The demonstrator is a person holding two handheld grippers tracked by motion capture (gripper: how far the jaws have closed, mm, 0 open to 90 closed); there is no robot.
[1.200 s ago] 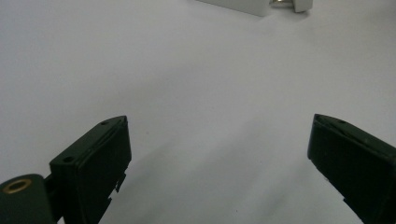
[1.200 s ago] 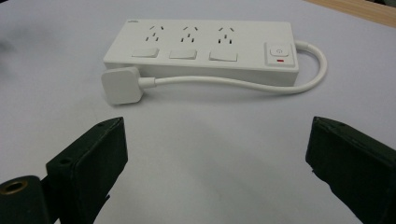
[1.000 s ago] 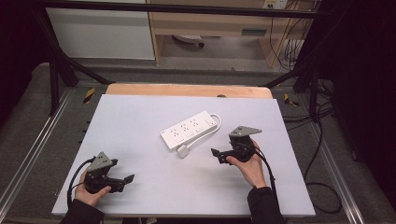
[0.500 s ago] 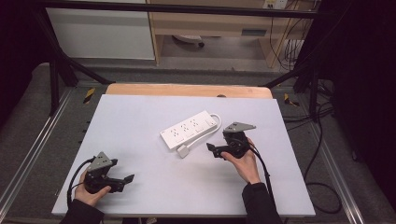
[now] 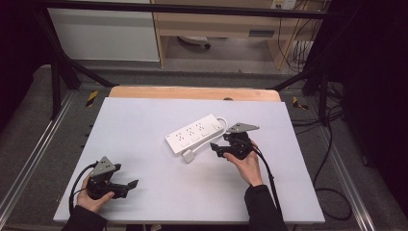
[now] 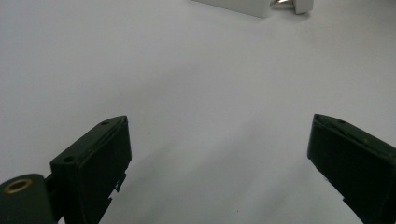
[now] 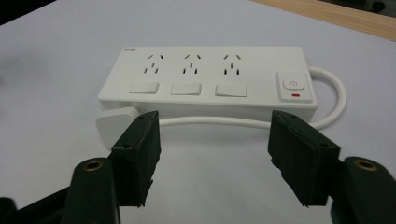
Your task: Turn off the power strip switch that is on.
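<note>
White power strip: I see it lying flat mid-table, toward the far edge, its cable looped along its near side.
Right gripper: my jaws have just been closing, nothing between them, just short of the cable.
Left gripper: jaws wide apart, near the table's front-left corner.

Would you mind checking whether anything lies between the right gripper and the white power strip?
Only the strip's own white cord runs along its near side. Otherwise bare table separates the right gripper from the power strip.
</note>
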